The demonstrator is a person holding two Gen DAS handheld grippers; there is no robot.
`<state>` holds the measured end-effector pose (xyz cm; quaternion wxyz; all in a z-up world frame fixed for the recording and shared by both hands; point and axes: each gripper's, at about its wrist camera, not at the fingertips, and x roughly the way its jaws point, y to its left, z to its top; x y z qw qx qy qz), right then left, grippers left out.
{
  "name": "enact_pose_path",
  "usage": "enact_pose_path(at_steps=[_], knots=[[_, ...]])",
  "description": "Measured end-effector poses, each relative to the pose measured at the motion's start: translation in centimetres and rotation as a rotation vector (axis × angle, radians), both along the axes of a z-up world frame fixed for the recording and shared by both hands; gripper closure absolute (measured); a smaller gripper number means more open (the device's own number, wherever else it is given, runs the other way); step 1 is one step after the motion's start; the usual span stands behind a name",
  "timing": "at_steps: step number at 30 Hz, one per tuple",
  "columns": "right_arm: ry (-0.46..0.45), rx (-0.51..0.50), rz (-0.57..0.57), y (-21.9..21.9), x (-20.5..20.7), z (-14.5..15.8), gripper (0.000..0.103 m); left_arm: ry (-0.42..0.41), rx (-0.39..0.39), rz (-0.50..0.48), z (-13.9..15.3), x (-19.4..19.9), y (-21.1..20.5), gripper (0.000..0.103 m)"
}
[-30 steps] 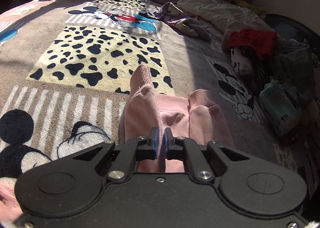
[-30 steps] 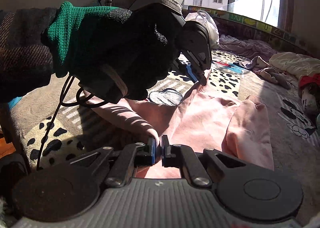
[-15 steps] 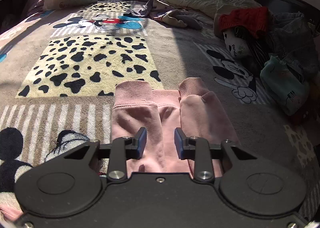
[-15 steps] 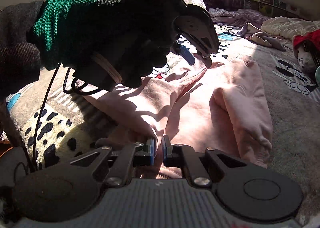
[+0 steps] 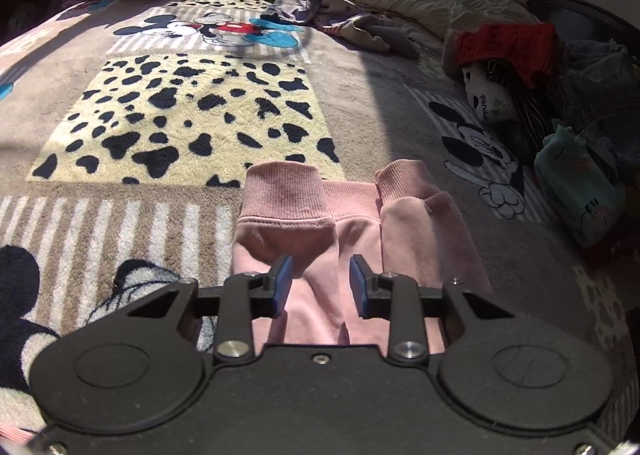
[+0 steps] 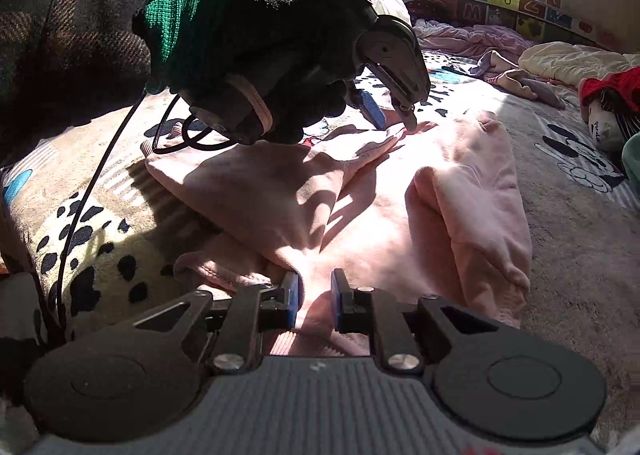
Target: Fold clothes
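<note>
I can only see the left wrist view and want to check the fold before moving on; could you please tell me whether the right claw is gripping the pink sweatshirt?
Observer: No. The right claw has just been opening; its jaws stand apart, with the pink sweatshirt's near edge lying loose between them.
Operator: Thank you. Is anything above the garment?
Observer: Yes, the gloved left hand hangs over its far end, casting a shadow across the folded left flap.
</note>
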<state>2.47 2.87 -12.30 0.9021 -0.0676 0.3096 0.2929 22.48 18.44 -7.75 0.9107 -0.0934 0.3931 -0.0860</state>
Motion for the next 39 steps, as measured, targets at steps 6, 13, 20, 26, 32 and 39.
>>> enact_pose_path(at_steps=[6,13,20,26,32,39], knots=[[-0.023,0.039,0.010,-1.3,-1.7,0.6,0.077,-0.093,-0.138,0.219,2.7,-10.9,8.1,0.059],[-0.063,0.042,0.037,-1.7,-4.4,1.2,0.073,-0.035,-0.266,0.426,0.7,-19.3,14.5,0.056],[-0.166,0.034,0.121,0.7,-5.5,2.7,0.073,0.033,-0.349,0.480,-2.1,-19.0,14.5,0.056],[-0.066,-0.055,0.208,3.7,-4.4,-0.6,0.047,0.035,-0.318,0.554,-3.3,-18.2,14.0,0.056],[-0.089,-0.030,0.230,2.5,-6.4,0.1,0.047,0.016,-0.306,0.560,-3.7,-17.2,14.0,0.058],[-0.106,0.002,0.220,1.7,-7.0,0.9,0.047,-0.057,-0.170,0.414,-0.6,-14.0,11.5,0.092]])
